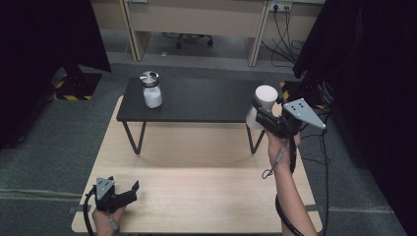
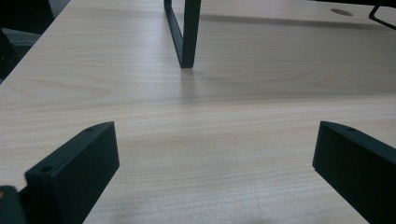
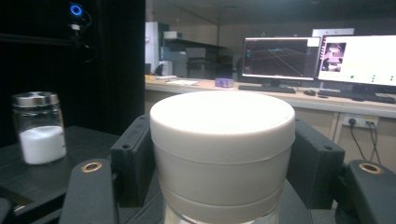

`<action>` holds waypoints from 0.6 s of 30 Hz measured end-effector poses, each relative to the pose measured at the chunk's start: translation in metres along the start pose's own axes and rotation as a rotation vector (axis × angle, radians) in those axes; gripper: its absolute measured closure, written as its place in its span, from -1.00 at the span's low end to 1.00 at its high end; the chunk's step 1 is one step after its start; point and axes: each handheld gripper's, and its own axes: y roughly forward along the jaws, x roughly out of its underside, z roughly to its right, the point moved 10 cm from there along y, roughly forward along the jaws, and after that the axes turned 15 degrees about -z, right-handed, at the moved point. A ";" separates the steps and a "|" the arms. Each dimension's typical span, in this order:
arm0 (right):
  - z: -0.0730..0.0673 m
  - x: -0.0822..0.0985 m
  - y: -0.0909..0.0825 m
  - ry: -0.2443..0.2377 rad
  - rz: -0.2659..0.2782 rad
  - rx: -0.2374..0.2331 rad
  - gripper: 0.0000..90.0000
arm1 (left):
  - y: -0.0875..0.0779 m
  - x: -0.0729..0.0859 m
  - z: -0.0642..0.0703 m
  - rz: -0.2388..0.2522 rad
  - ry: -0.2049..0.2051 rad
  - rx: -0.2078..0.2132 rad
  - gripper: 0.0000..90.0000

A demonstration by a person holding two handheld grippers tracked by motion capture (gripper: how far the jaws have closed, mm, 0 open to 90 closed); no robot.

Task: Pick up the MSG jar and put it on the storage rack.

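Right gripper (image 1: pixel 260 115): jaws closed on a white-lidded jar (image 1: pixel 263 101), one black jaw on each side just under the lid; in the right gripper view the jar (image 3: pixel 223 149) sits squarely between the pads (image 3: pixel 133 158). The jar is held upright, off the surfaces, over the right end of the black riser shelf (image 1: pixel 196 101) that stands on the pale wooden table (image 1: pixel 196 196).

Left gripper (image 1: pixel 123 194): jaws wide apart, nothing between them, resting low at the near left corner of the table. The left gripper view shows bare wood grain between its two jaws and one black shelf leg (image 2: pixel 184 32) beyond.

Glass jar with metal lid (image 1: pixel 151 89): upright on the left part of the shelf, roughly half filled with white powder, well apart from both grippers. It also appears at the left of the right gripper view (image 3: pixel 39 128).

Obscured: the lower body of the white-lidded jar is covered by the gripper in the high view and cut off at the bottom edge of the right gripper view; its contents cannot be made out.

Pose: right forearm (image 1: pixel 290 196) extended forward and raised from the bottom edge, hand wrapped round the gripper handle, grey plate uppermost. Left hand (image 1: pixel 105 219) at the table's near edge, wrist low, largely cut off by the frame.
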 end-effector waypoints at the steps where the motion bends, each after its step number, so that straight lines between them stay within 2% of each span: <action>1: -0.001 0.000 0.002 0.003 -0.001 0.005 -0.25 | 0.000 0.000 0.000 0.000 0.000 -0.001 -1.00; 18: -0.003 -0.005 0.027 0.036 -0.009 0.055 -0.25 | 0.000 0.000 0.000 0.003 0.001 0.000 -1.00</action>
